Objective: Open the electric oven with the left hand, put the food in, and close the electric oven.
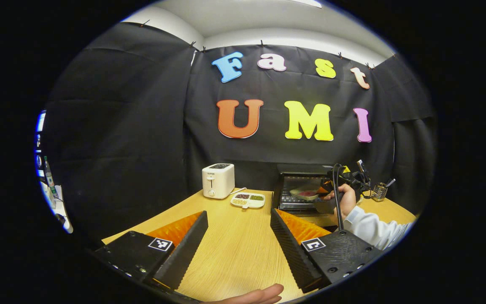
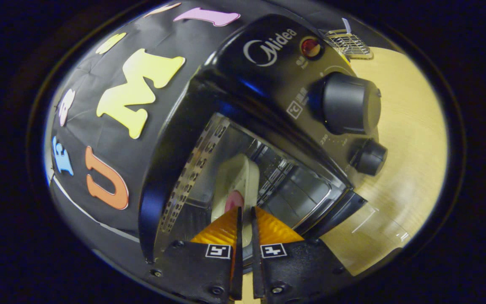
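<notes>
Tabletop (image 1: 234,249) bare by my left tool (image 1: 238,236), spread wide; right tool (image 2: 245,228) clamps dish (image 2: 236,181) rim, dish lying straight ahead inside open oven (image 2: 268,84)

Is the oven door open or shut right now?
Open. The oven cavity is exposed, and the right gripper holds the plate of food inside it.

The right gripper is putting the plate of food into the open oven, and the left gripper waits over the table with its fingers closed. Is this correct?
Not quite. In the left gripper view the left gripper is open, fingers spread wide over the wooden table. The rest holds: the right gripper grips the plate of food at the open oven.
</notes>
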`<state>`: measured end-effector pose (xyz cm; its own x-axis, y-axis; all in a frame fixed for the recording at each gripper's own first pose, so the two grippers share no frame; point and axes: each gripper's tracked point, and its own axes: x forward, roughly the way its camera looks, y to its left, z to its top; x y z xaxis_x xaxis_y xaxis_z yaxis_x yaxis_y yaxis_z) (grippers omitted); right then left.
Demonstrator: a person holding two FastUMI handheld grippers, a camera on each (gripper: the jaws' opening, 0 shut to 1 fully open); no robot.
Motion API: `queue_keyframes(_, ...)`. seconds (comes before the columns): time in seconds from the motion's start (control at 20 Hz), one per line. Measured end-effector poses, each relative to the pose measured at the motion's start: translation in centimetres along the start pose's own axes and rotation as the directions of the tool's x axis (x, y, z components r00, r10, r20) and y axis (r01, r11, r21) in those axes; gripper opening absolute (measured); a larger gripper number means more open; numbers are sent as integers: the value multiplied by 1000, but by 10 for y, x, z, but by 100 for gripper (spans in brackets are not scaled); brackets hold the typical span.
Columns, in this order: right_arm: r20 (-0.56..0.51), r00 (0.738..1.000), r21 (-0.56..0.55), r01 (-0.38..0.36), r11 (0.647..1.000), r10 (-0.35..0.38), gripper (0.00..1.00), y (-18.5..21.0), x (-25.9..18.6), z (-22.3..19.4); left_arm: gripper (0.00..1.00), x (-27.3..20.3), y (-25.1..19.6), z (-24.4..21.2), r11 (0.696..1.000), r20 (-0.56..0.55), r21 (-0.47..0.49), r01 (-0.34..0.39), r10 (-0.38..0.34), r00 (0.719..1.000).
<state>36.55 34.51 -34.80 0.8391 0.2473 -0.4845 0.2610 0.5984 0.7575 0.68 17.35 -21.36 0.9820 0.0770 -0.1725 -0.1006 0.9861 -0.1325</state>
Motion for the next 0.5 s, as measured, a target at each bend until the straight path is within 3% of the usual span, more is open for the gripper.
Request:
queue_keyframes(0.1,28,999,-27,-17,999,18,9,0,-2,6,95,0,-1,-3,1000,-10,-9,2,-2,1000)
queue_keyframes(0.5,10,999,-119,-49,992,50,29,-1,-36,0,95,-12,-11,1,1000,-9,-16,14,-14,1000)
